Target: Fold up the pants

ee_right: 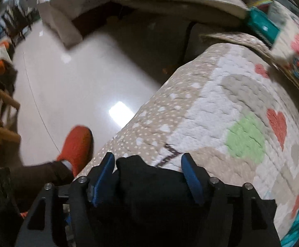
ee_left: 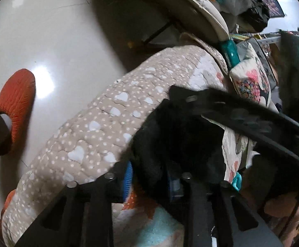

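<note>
Both grippers pinch the black pants: the left hand-held gripper [ee_left: 151, 177] bunches fabric [ee_left: 178, 140] at six o'clock over the heart-print quilt [ee_left: 91, 119]; the right hand-held gripper [ee_right: 149, 177] likewise. Likely carrying a fold; next, lay it flat on the quilt.

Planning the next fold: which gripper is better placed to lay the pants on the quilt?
Right, probably. The right gripper holds black pants between its pads over bare quilt. The left gripper also has fabric, but sits nearer the quilt's edge.
</note>
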Tool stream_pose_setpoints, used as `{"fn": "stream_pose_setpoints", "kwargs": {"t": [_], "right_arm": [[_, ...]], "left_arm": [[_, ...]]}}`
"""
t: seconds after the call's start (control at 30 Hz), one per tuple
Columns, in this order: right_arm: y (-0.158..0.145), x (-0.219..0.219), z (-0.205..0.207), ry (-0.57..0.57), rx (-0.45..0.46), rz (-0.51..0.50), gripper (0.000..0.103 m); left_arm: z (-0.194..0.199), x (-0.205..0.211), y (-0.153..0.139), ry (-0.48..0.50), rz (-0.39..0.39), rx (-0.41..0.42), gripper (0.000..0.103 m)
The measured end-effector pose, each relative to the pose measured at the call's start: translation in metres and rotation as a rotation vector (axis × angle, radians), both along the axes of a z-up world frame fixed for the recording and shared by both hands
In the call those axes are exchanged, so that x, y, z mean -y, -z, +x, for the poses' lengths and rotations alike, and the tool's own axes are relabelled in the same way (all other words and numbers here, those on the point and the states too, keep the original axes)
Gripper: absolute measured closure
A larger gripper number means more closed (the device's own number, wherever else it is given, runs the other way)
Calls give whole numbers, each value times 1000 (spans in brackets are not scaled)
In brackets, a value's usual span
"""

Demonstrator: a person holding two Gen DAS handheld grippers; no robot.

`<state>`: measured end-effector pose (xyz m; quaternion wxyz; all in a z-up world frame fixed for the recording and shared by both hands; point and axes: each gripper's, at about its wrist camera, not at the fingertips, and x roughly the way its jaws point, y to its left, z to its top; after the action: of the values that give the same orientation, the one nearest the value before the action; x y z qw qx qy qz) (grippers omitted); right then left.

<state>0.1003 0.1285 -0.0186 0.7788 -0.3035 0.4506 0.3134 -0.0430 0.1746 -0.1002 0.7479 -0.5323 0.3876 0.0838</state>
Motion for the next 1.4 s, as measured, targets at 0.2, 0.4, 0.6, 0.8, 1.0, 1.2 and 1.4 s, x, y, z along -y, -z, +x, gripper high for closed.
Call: {"fn": "stream_pose_setpoints", "kwargs": {"t": [0.2,0.4,0.6,0.8,1.0,1.2,1.4], "right_arm": [[34,-14,-7,-1,37,-177,66],[-4,19,-14,34,53,-38,78],[-35,76,-9,102,49,130,78],[-40,157,5,226,26,251,78],[-20,267,19,417,50,300,61],[-24,364,19,696,142,341,50],[-36,321,-8,483,41,531,51]], "left_arm": [[-5,-2,8,-11,-37,-6,62],[4,8,-20,112,-55,112,83],[18,39,-37,203,-68,200,83],[41,102,-57,387,-11,280,83],[43,167,-64,637,49,312,68],[32,154,-78,677,27,385,62],[40,97,-52,412,88,227,59]]}}
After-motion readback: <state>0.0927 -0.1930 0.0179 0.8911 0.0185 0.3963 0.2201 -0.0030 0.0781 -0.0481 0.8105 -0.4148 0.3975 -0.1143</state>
